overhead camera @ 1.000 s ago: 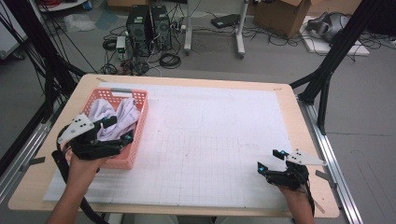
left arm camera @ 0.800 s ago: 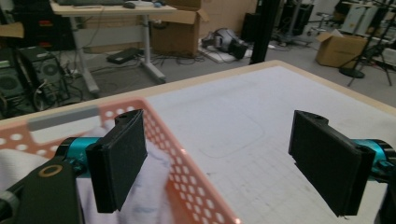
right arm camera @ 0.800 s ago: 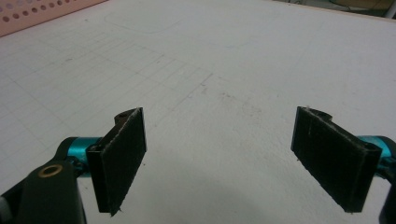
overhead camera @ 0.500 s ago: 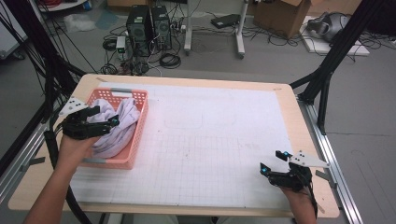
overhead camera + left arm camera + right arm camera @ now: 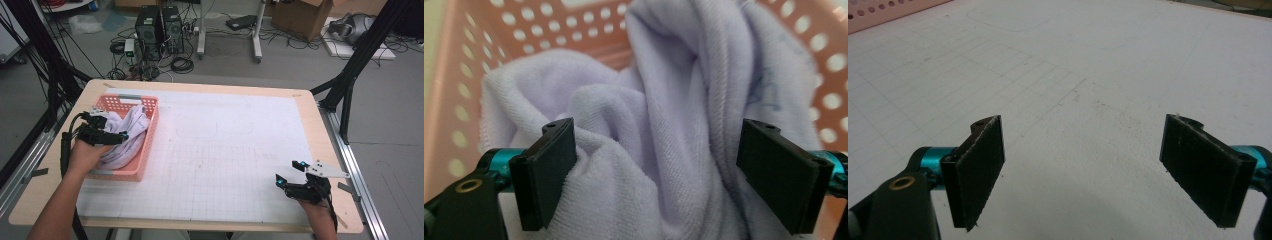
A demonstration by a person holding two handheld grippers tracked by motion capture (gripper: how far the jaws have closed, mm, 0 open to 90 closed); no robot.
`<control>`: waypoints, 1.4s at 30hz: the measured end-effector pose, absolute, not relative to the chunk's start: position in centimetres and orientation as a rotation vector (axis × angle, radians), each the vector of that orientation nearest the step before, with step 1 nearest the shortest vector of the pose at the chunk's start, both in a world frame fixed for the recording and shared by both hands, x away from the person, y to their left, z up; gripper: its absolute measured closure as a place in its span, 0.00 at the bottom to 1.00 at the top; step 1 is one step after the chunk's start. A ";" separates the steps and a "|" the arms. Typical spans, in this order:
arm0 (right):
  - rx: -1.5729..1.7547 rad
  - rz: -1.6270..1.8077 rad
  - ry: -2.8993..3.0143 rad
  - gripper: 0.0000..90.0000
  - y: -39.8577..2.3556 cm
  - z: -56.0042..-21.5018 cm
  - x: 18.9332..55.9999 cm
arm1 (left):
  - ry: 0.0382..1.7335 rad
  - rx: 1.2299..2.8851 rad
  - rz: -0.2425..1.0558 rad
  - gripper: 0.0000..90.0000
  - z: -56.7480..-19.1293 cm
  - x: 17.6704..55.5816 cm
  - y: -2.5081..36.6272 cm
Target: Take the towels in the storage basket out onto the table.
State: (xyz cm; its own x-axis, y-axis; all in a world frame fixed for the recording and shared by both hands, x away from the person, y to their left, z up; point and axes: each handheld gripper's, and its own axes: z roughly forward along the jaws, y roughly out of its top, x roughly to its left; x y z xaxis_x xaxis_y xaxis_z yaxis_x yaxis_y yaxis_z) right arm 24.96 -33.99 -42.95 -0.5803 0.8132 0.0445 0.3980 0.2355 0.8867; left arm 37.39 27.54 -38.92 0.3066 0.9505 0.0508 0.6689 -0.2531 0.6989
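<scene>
White gridded table carries a pink basket at its left, the lavender towel heaped inside. The left claw has moved from the basket's near end into it, jaws spread around a fold, ready to pinch. The right claw rests released.

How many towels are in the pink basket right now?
1 that I can make out: a pale lilac towel bunched in the pink basket, between the left gripper's open jaws. Its folds could hide another.
</scene>
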 end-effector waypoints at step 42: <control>1.119 1.294 2.063 0.19 -34.5 -42.8 24.5 | 1.481 1.977 0.401 0.71 -40.7 38.9 28.7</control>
